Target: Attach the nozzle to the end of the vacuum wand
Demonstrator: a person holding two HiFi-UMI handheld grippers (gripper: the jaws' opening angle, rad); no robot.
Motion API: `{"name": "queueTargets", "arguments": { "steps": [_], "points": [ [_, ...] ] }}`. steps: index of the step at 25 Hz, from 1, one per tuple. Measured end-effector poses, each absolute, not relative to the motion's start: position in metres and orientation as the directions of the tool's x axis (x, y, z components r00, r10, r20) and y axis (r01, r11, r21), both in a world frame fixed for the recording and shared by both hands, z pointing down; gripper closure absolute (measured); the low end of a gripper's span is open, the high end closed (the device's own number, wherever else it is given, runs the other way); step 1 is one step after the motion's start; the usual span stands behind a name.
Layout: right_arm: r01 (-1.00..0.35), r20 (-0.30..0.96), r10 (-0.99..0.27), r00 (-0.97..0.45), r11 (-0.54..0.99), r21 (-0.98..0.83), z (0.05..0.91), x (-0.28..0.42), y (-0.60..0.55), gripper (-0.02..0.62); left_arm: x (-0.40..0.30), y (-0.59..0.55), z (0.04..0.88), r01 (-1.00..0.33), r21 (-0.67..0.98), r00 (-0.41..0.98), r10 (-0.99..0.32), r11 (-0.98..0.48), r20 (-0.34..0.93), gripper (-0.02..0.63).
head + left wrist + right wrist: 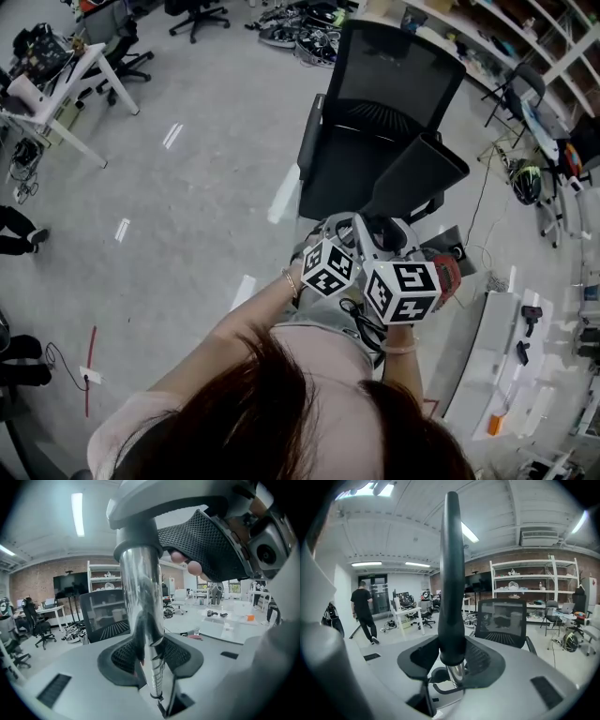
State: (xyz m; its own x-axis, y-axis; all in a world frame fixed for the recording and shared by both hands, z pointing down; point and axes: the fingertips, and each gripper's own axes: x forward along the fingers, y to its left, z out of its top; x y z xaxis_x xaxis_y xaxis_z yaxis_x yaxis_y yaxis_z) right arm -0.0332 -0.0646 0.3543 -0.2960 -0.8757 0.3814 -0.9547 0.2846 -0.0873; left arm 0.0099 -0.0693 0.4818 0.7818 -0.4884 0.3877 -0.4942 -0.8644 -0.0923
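In the left gripper view a chrome vacuum wand (143, 620) stands upright between the black mesh pads (119, 660), and my left gripper (152, 660) is shut on it. The right gripper view shows a long dark nozzle (451, 588) rising between the jaws, its base sitting over the wand's chrome end (457, 672); my right gripper (452, 660) is shut on the nozzle. In the head view both grippers, left (330, 265) and right (405, 289), are close together in front of the person, with the nozzle (420, 173) sticking out beyond them. The jaws themselves are hidden there.
A black mesh office chair (384, 103) stands right behind the grippers. A white desk (56, 84) is at the far left and a white table with small tools (506, 366) at the right. A person in black (363, 609) walks in the background.
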Motion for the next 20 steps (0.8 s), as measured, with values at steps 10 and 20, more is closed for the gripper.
{"name": "queueTargets", "arguments": {
  "steps": [10, 20],
  "points": [
    [-0.963, 0.352, -0.896, -0.269, 0.254, -0.09, 0.353, -0.043, -0.062, 0.415, 0.0, -0.068, 0.479, -0.476, -0.079, 0.804, -0.469, -0.876, 0.366, 0.455],
    [-0.962, 0.37, -0.89, -0.268, 0.268, -0.051, 0.359, -0.044, -0.05, 0.416, -0.006, -0.073, 0.48, -0.509, -0.068, 0.792, -0.498, -0.858, 0.355, 0.456]
  ]
}}
